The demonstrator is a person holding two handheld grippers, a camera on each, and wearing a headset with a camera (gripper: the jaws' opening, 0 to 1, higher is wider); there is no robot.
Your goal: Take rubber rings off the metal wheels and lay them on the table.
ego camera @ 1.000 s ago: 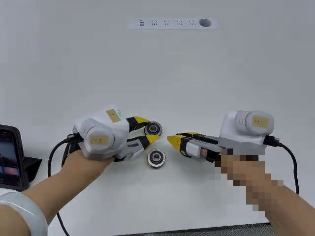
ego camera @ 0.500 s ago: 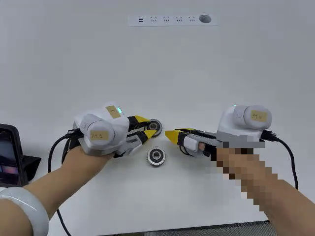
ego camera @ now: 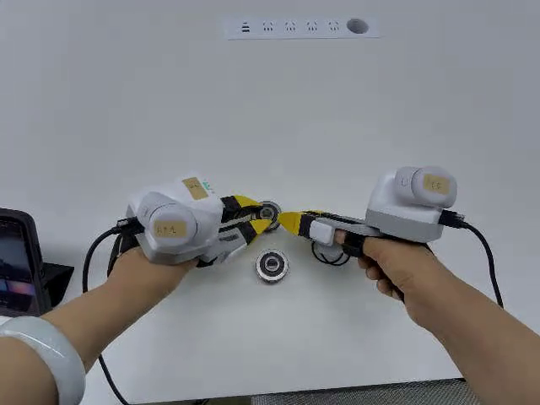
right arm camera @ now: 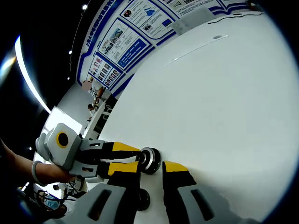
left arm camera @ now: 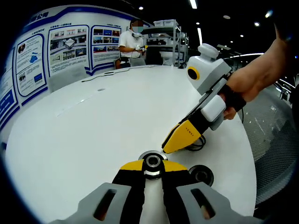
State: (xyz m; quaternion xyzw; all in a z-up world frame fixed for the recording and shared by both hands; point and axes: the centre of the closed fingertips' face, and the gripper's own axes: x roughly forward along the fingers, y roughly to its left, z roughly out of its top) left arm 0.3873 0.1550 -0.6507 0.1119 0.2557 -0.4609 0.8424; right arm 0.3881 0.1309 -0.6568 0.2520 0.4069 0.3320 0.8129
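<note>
On table, right tool has neared held wheel.

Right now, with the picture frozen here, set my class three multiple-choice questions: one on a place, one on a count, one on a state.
1. Where is the loose wheel?
A. on the table, nearer the person than the jaw tips
B. on the table, far beyond the tips
C. off the table, held aloft

2. How many wheels are there?
A. one
B. two
C. four

3. What state is the left gripper in?
A. open and empty
B. shut on a wheel
C. laid down on the table

Key:
1 A, it lies flat on the white top just below the tips in the head view.
2 B, one loose wheel and one held wheel.
3 B, its yellow tips clamp the held wheel.
</note>
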